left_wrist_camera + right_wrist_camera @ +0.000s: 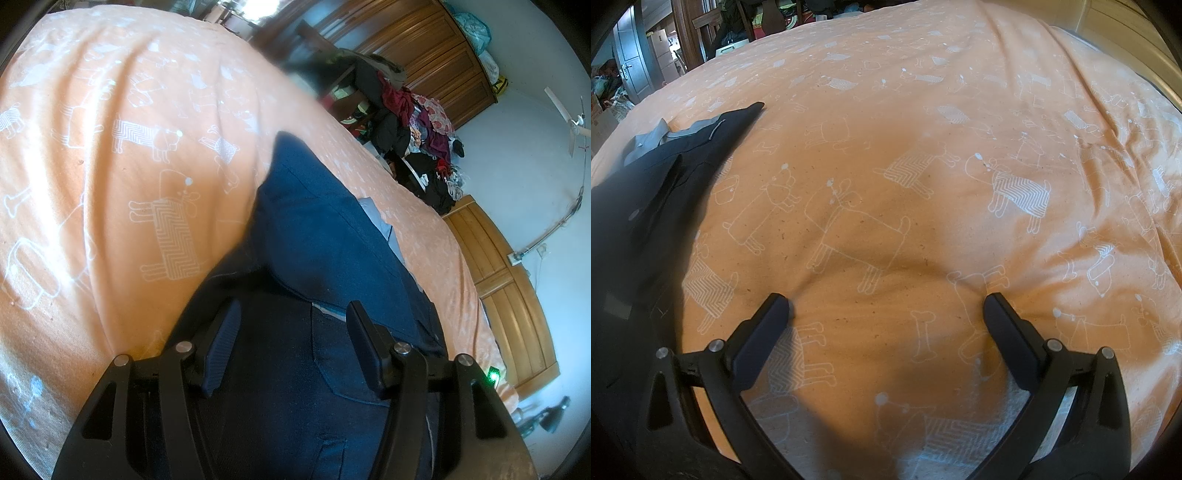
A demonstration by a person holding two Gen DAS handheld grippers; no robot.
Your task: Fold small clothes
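In the left wrist view the left tongs (291,325) stand parted over a dark navy blue denim garment (325,236), which lies between and ahead of them on the orange dog-print bedsheet (110,147); its near part is cut off below. In the right wrist view the right tongs (886,304) gape wide, tips pressing bare sheet, the garment left of them, partly out of frame.

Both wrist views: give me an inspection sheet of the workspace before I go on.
Surface: orange bedsheet with white dog drawings, lightly wrinkled.
Job's things: dark navy garment with grey lining lying on the sheet, partly folded.
Clutter: nothing seen on the sheet.
Grippers: left gripper jaws open over the garment; right gripper jaws open, tips on bare sheet.
Cables: wall wire beside a socket.
Surroundings: heaped pile of mixed clothes, wooden wardrobe, ceiling fan.
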